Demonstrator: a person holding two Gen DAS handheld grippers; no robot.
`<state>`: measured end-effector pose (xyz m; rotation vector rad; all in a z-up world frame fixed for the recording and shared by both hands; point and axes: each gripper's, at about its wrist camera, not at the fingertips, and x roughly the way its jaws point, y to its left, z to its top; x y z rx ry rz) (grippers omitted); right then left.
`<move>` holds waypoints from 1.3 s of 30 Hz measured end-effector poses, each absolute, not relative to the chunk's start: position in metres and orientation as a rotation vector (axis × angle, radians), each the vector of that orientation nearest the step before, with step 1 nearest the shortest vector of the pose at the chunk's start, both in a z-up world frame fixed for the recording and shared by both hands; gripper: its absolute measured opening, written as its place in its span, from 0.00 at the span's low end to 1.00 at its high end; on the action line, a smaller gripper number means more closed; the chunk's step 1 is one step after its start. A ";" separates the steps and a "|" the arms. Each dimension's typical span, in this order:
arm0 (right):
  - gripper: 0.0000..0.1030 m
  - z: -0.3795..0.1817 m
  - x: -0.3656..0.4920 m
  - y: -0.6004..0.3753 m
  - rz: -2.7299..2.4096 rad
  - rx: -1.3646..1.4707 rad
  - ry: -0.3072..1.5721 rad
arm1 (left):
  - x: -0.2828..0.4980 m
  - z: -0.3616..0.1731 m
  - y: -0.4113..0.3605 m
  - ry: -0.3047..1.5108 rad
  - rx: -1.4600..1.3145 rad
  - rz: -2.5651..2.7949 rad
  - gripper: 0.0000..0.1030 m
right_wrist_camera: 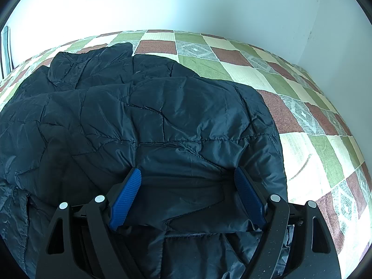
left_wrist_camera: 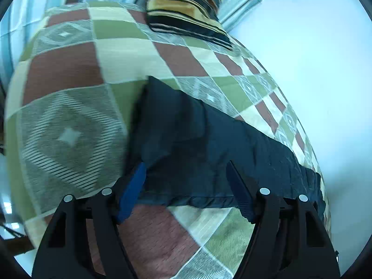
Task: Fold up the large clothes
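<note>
Jacket (right_wrist_camera: 162, 121): dark quilted, spread on the checked bedcover (right_wrist_camera: 313, 125).
Left gripper (left_wrist_camera: 186, 169): jaws spread, jacket edge between them, pads not pressing.
Right gripper (right_wrist_camera: 187, 176): jaws spread wide over a jacket fold; grip uncertain.
Striped pillow (left_wrist_camera: 186, 9): beyond the jacket.

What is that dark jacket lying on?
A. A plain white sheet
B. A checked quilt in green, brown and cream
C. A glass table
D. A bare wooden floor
B: in the right wrist view the jacket is spread over a quilt of green, brown and cream squares, and the left wrist view shows the same pattern around it.
</note>
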<state>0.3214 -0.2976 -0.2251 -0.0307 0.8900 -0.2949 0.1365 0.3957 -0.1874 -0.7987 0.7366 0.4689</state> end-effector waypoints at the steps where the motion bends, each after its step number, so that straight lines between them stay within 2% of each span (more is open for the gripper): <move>1: 0.78 -0.225 0.321 -0.298 -0.295 -0.031 0.890 | 0.132 -0.184 0.395 0.748 -0.780 0.498 0.70; 9: 0.79 -0.224 0.321 -0.298 -0.295 -0.031 0.888 | 0.130 -0.195 0.402 0.786 -0.829 0.511 0.70; 10: 0.79 -0.225 0.321 -0.298 -0.295 -0.031 0.888 | 0.133 -0.195 0.403 0.780 -0.822 0.509 0.67; 11: 0.79 -0.224 0.321 -0.298 -0.295 -0.031 0.888 | 0.139 -0.195 0.403 0.775 -0.810 0.518 0.62; 13: 0.79 -0.224 0.321 -0.297 -0.295 -0.031 0.887 | 0.145 -0.197 0.406 0.772 -0.814 0.541 0.30; 14: 0.79 -0.224 0.321 -0.298 -0.295 -0.031 0.887 | 0.146 -0.199 0.408 0.768 -0.833 0.539 0.23; 15: 0.79 -0.224 0.321 -0.298 -0.295 -0.030 0.886 | 0.146 -0.200 0.411 0.762 -0.852 0.545 0.12; 16: 0.79 -0.224 0.320 -0.297 -0.295 -0.030 0.886 | 0.146 -0.199 0.412 0.761 -0.852 0.560 0.10; 22: 0.79 -0.224 0.320 -0.297 -0.295 -0.030 0.884 | 0.147 -0.165 0.396 0.707 -0.716 0.598 0.07; 27: 0.79 -0.224 0.319 -0.297 -0.295 -0.030 0.883 | 0.166 -0.114 0.354 0.622 -0.586 0.514 0.07; 32: 0.79 -0.223 0.319 -0.298 -0.291 -0.023 0.879 | 0.209 -0.069 0.279 0.591 -0.476 0.323 0.07; 39: 0.79 -0.224 0.318 -0.300 -0.286 -0.017 0.876 | 0.274 -0.052 0.145 0.615 -0.283 0.090 0.07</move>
